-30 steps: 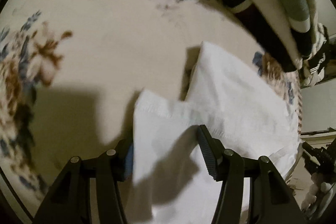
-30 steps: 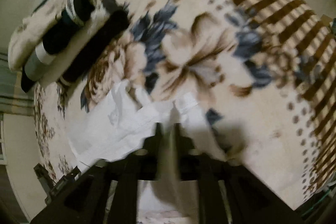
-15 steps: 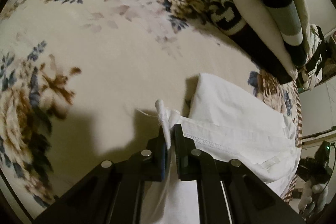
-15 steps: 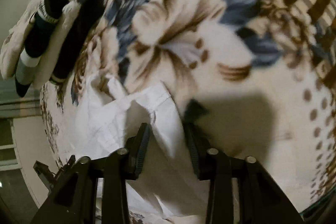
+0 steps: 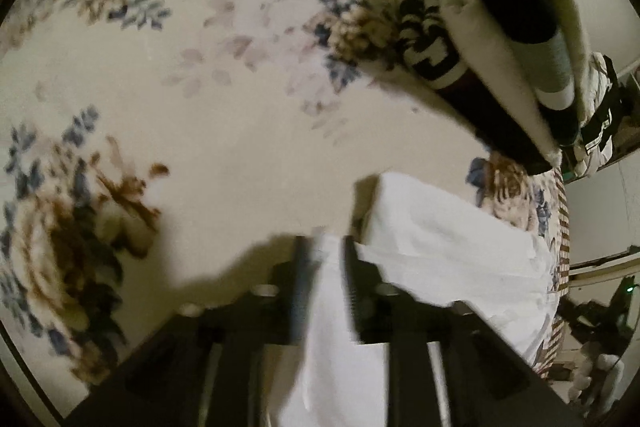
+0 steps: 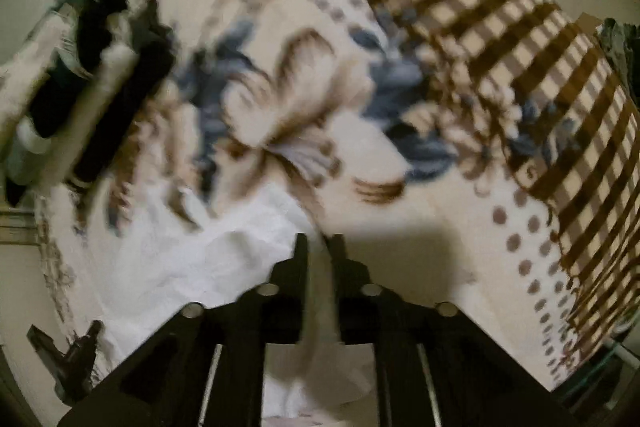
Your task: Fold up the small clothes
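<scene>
While both pictures are blurred, it is clear enough that each hand-held gripper pinches the same white garment (image 5: 448,247), which lies on the flowered blanket (image 5: 224,131) of a bed. The left hand-held gripper (image 5: 325,255) has its two fingers closed on an edge of the white cloth, and the cloth hangs down between them toward the camera. The right hand-held gripper (image 6: 318,251) is clenched on another edge of the garment (image 6: 192,267) in the same way. I judge that the two edges are held like this so that one part of the cloth can be lifted and laid over the rest to make a fold; the fold does not look finished yet. From the garment, the left view shows a pile of dark and light clothes (image 5: 500,47) lying just beyond it, and a wide bare part of the blanket to its left side. The right view shows what the left cannot: the brown checked border (image 6: 520,39) of the blanket (image 6: 400,235) far beyond the garment, and the same pile (image 6: 92,79) at the upper left of it. Which part of the garment each gripper holds I cannot tell.
</scene>
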A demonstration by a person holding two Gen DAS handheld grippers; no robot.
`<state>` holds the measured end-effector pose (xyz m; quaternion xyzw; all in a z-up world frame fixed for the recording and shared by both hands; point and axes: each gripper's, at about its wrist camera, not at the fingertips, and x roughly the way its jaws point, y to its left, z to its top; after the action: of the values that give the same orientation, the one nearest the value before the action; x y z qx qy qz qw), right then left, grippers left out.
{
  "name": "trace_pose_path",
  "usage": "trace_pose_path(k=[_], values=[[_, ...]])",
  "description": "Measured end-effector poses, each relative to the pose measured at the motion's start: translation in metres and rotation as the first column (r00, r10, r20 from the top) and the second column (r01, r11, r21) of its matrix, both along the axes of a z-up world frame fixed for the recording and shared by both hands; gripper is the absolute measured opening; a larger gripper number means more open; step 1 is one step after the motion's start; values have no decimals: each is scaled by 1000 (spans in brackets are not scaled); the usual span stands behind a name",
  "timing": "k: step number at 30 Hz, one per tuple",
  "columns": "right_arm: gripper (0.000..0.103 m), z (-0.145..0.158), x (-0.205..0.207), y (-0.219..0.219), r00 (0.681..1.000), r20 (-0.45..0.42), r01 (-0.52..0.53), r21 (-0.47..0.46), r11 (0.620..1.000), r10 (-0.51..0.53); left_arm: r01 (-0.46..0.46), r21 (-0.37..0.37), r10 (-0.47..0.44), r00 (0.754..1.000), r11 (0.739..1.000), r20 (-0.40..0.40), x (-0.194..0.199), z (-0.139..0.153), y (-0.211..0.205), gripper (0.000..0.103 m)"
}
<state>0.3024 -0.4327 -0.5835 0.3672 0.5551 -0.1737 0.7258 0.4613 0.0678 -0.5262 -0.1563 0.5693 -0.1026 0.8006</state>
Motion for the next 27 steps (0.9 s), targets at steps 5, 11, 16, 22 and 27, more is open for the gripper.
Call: trace_pose_path(k=[5,11,16,22,27], values=[[43,25,15,21,993,88,-73,1,997,73,61,-16,-61,998,998,22,-5,15,-23,49],[3,-4,36,48,987,-16,-158,-13,987,158,152,59,-152,988,987,-17,-2,-3,-54,49],[3,39,31,62,982,86,-152,-172,973,168,163,86,-163,987,983,-3,-4,-4,-50,49],[3,56,34,51,978,167,-86,-206,975,122,120,80,-120,993,989,-16,-3,-9,-37,49],[3,35,41,41,988,105,-96,-165,982,114,106,38,-104,993,994,-47,1,-20,-31,49]])
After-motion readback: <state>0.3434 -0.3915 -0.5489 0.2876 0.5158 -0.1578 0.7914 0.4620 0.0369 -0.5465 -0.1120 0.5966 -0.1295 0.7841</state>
